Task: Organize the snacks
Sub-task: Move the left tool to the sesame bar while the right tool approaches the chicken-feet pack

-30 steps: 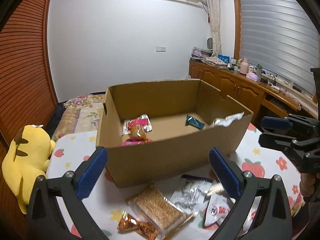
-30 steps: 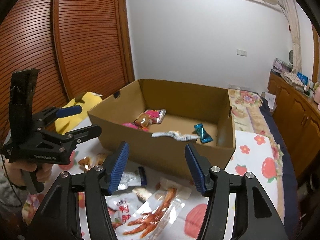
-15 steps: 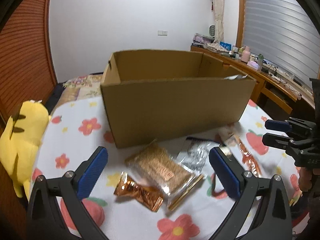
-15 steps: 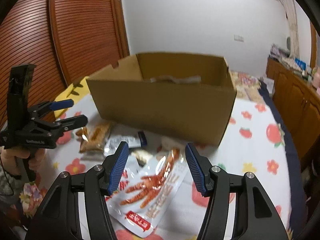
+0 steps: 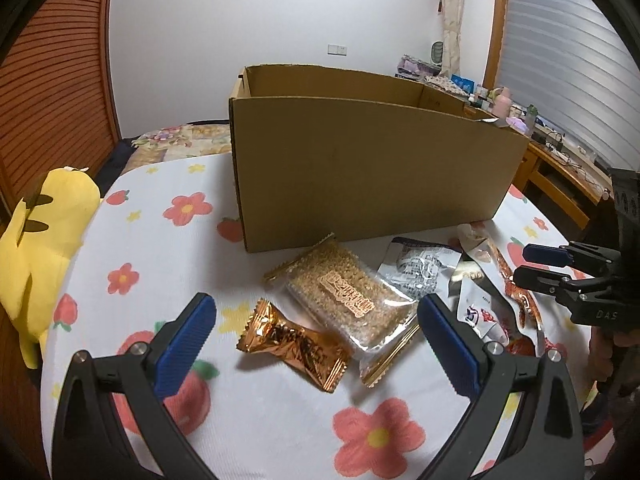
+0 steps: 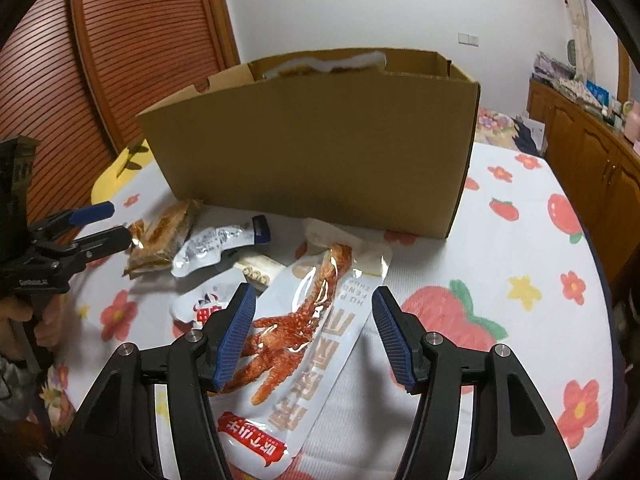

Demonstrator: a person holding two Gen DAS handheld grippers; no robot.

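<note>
A cardboard box (image 5: 372,168) stands on the flowered tablecloth; it also shows in the right wrist view (image 6: 312,148). Loose snacks lie in front of it. My left gripper (image 5: 316,344) is open and empty, low over a gold-wrapped candy (image 5: 294,344) and a clear pack of brown crisp bar (image 5: 344,292). My right gripper (image 6: 314,338) is open and empty, low over a long white chicken-foot pack (image 6: 316,332). A silver pouch (image 6: 212,244), a small white pack (image 6: 204,304) and a beige pack (image 6: 256,272) lie left of it. The box's inside is hidden.
A yellow plush toy (image 5: 36,248) lies at the table's left edge. A wooden sideboard (image 6: 588,152) with clutter runs along the right wall. A bed with a floral cover (image 5: 180,140) is behind the table. The tablecloth (image 6: 520,264) right of the chicken-foot pack is bare.
Both grippers have come down from above the box rim to just over the snacks on the table. The box's inside has dropped out of sight. Both stay open.
</note>
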